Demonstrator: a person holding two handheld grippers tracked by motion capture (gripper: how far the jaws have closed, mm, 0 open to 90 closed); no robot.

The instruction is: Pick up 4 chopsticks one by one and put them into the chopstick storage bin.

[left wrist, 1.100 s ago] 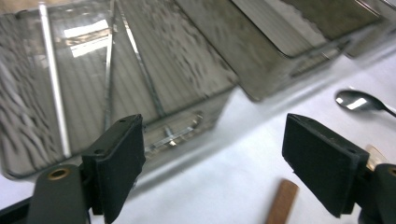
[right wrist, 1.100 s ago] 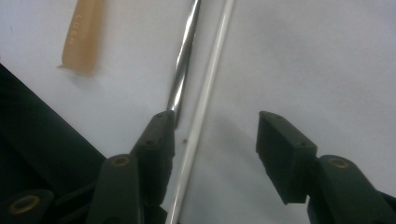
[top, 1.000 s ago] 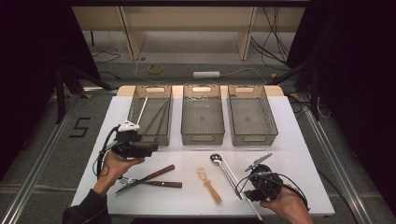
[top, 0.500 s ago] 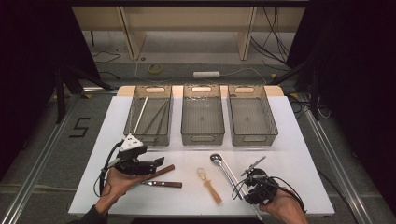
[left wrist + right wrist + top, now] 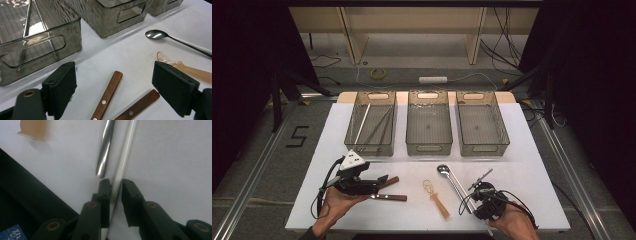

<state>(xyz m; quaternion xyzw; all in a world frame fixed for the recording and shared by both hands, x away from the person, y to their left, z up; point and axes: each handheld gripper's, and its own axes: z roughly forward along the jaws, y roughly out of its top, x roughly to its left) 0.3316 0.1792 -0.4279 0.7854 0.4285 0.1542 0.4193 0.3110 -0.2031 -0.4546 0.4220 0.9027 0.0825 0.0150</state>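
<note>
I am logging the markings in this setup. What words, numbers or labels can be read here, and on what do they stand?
"5": a dark numeral on the grey floor left of the table.
A blue patch with white marks at the bottom left of the right gripper view: too blurred to read.
No other writing is legible on the bins or utensils.

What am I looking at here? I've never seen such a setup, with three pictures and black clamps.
A person at a white table holds a two-jaw gripper in each hand. One picture comes from a camera above; the other two ride on the grippers and look along their black jaws.

Three clear bins stand in a row; the left bin holds some long thin utensils. In front lie two wooden-handled utensils, an amber plastic spoon and a metal spoon.

The left gripper hovers open over the wooden handles. The right gripper has just been closing its jaws around a thin white stick; a firm pinch isn't clear yet.
</note>
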